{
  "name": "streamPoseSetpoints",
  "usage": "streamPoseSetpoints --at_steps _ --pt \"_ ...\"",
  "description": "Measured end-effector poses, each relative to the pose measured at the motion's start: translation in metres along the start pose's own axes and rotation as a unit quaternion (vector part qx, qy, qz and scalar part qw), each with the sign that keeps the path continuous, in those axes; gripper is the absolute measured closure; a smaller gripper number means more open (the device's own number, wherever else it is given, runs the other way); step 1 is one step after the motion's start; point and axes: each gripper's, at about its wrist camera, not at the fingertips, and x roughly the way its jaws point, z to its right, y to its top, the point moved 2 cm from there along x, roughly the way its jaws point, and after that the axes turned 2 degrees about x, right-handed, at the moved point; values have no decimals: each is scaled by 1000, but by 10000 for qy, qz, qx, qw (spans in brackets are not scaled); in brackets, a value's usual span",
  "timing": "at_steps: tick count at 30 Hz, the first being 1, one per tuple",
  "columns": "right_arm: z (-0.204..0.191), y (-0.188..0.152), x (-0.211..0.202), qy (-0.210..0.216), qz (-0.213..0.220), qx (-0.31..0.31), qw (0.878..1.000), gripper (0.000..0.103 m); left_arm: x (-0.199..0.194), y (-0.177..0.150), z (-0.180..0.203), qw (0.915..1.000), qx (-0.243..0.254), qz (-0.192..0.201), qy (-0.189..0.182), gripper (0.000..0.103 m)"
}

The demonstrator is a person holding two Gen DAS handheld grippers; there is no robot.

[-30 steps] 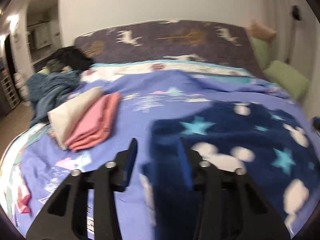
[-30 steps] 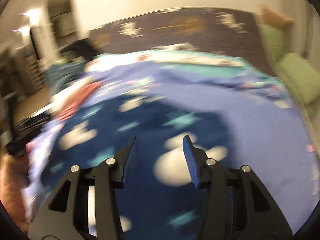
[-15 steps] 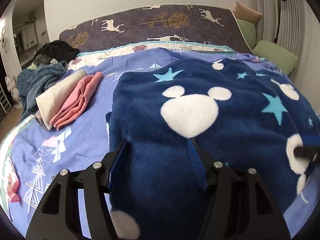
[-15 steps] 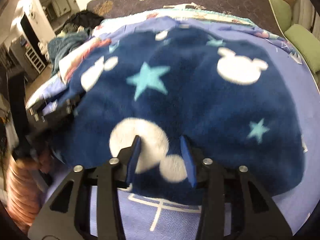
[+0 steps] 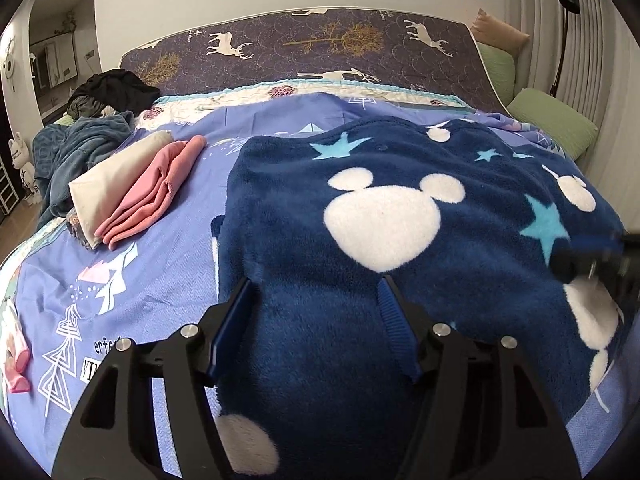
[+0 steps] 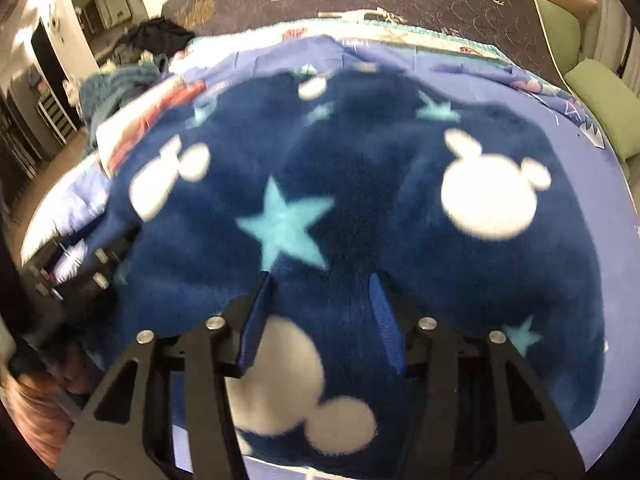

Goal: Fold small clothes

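Left gripper (image 5: 316, 312), jaws opening over the near edge of the fleece garment (image 5: 400, 216), which lies spread on the bedsheet (image 5: 160, 272) under and ahead of both sets of fingers, unpinched; right gripper (image 6: 320, 308), jaws parted and grasping nothing, above the same near edge. The fleece looks soft, light, limp and not slippery, so it should drape rather than hold shape and is probably best pinched at its near hem or corners. Beyond and left of the left fingers lie folded clothes (image 5: 136, 188) and a heap of unfolded laundry (image 5: 84, 152), well apart; nothing stands in the way.
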Motion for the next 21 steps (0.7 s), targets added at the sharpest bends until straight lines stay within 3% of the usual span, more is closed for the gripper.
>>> streamPoseSetpoints --at_steps 4,6,9,14,19,21 --pt "-11 35 -13 -208 606 -261 9976 54 1 0 1 10000 -11 2 22 35" --pt "-8 49 6 -114 468 -57 9988 54 1 0 1 10000 -15 3 20 35" --pt "0 45 63 -139 -343 108 9993 53 1 1 1 10000 -23 1 -13 35" --pt "-5 60 48 -225 -338 45 9992 54 3 2 1 10000 -46 -6 -32 34" --pt "-11 106 32 -373 308 -88 9988 53 3 1 2 10000 -53 4 -28 33" --pt "-4 124 46 -287 283 117 9991 53 3 1 2 10000 -56 3 -33 33"
